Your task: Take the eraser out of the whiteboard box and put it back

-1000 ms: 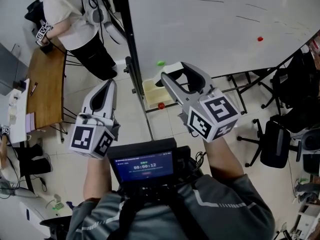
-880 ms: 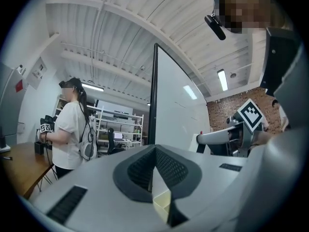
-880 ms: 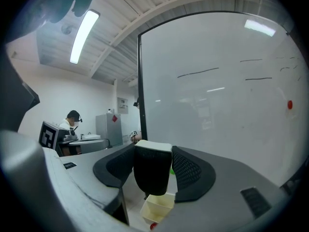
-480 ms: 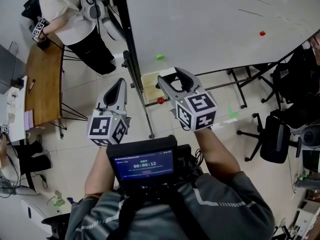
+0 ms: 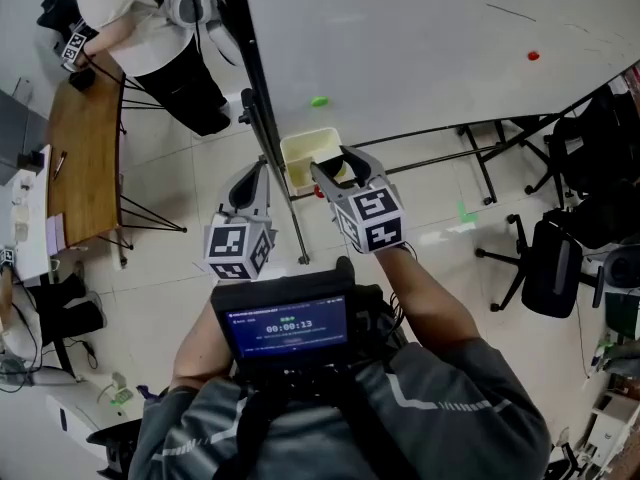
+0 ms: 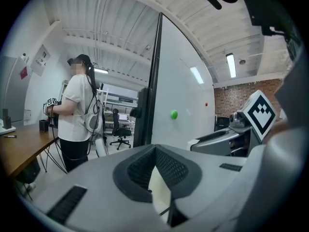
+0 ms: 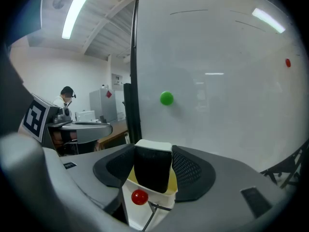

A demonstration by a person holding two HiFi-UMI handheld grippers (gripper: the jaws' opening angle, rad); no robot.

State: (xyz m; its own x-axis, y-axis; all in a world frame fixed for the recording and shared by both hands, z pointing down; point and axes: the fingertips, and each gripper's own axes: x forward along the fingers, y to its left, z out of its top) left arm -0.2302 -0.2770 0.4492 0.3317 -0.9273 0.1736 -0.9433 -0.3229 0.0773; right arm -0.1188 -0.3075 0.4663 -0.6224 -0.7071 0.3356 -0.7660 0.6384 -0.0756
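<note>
A black eraser (image 7: 152, 170) with a white top stands upright in the cream box (image 7: 145, 209) that hangs on the whiteboard (image 5: 420, 38). A red magnet (image 7: 139, 197) sticks to the box's front. My right gripper (image 5: 334, 171) is open just in front of the box (image 5: 303, 149); in the right gripper view (image 7: 153, 173) the eraser shows in the gap between its pads, not gripped. My left gripper (image 5: 260, 168) hangs to the left of the box with its jaws together and nothing in them; a sliver of cream shows behind its fingertips (image 6: 155, 151).
A green magnet (image 5: 319, 100) and a red magnet (image 5: 533, 56) sit on the board. The whiteboard's black post (image 5: 262, 118) runs between the grippers. A person (image 5: 140, 18) stands at a wooden table (image 5: 85, 158) to the left. An office chair (image 5: 550, 268) is at the right.
Both grippers have sunk toward the box at the whiteboard's lower edge. The right gripper's open jaws now frame the box. The left gripper has come in beside the post.
</note>
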